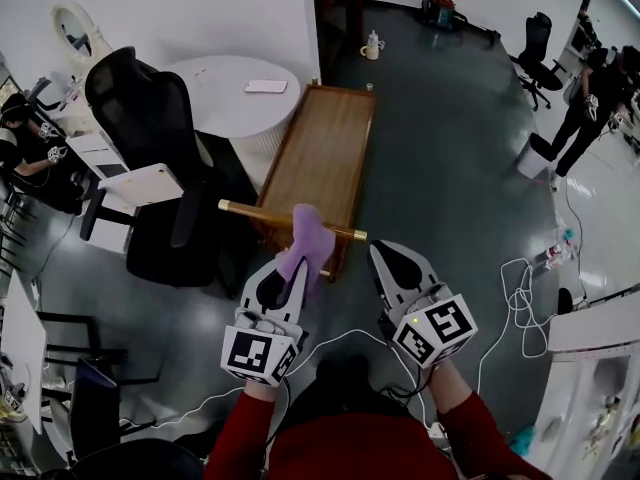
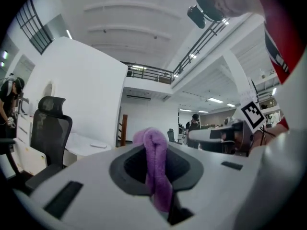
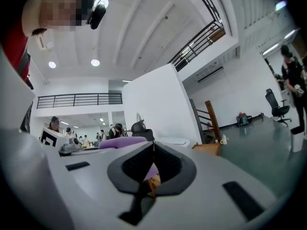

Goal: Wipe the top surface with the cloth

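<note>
A long wooden top (image 1: 325, 153) with a brass rail (image 1: 250, 211) at its near end stands in front of me on the grey floor. A purple cloth (image 1: 308, 240) sticks up from my left gripper (image 1: 288, 268), which is shut on it just before the rail. In the left gripper view the cloth (image 2: 156, 166) hangs folded between the jaws of the left gripper (image 2: 156, 178). My right gripper (image 1: 388, 258) is level with the left one, off the top's near right corner, and shut on nothing. The right gripper view shows the right gripper (image 3: 152, 169) with its jaws pressed together and the cloth (image 3: 122, 142) to its left.
A black office chair (image 1: 150, 138) and a round white table (image 1: 230, 88) stand left of the wooden top. White cables (image 1: 520, 308) lie on the floor at right. A small white jug (image 1: 373, 46) sits beyond the top. A person (image 1: 590, 98) stands far right.
</note>
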The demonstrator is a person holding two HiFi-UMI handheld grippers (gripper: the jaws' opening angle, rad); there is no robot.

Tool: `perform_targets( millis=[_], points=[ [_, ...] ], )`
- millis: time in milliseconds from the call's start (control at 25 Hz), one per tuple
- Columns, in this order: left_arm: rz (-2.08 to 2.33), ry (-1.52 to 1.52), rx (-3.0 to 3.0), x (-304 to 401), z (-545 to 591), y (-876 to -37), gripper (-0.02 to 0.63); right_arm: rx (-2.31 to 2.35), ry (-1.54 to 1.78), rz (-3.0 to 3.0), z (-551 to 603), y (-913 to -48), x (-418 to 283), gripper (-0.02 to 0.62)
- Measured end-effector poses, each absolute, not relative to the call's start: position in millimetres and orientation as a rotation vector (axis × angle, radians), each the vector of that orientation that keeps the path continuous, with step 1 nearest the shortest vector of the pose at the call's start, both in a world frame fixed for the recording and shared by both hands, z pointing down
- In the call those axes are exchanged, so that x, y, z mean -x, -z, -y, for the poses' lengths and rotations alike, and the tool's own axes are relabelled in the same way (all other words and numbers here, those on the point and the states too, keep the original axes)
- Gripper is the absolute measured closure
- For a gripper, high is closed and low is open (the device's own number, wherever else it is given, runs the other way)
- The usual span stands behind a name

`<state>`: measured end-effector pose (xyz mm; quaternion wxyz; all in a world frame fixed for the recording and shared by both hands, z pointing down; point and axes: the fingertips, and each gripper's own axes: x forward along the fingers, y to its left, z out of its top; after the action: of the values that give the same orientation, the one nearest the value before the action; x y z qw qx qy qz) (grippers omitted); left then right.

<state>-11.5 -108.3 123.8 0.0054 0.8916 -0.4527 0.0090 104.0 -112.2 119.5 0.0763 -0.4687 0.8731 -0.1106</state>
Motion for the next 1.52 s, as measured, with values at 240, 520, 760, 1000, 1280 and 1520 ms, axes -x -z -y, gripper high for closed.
perform_targets(
  millis=[240, 520, 760, 1000, 1280, 1520],
  points=[
    [1.457, 0.0, -2.776, 27, 93, -117, 0.551, 1.405, 0.354, -2.608, 98, -115, -88, 0.581],
    [1.503, 0.036, -2.73, 36, 85, -122, 0.551, 1.389, 0.393, -2.682, 84, -131, -74, 0.583],
    [1.491, 0.05, -2.715, 32, 83, -128, 0.551, 1.388, 0.408, -2.744, 84, -142, -67, 0.583],
    [1.469, 0.052, -2.738, 25, 84, -125, 0.55, 1.396, 0.33, -2.779, 87, -135, -60, 0.583],
    [1.448, 0.038, -2.727, 17, 82, -130, 0.55, 1.417, 0.31, -2.766, 91, -131, -62, 0.583],
    [1.449, 0.04, -2.725, 16, 84, -130, 0.55, 1.425, 0.295, -2.771, 91, -131, -65, 0.583]
  ],
)
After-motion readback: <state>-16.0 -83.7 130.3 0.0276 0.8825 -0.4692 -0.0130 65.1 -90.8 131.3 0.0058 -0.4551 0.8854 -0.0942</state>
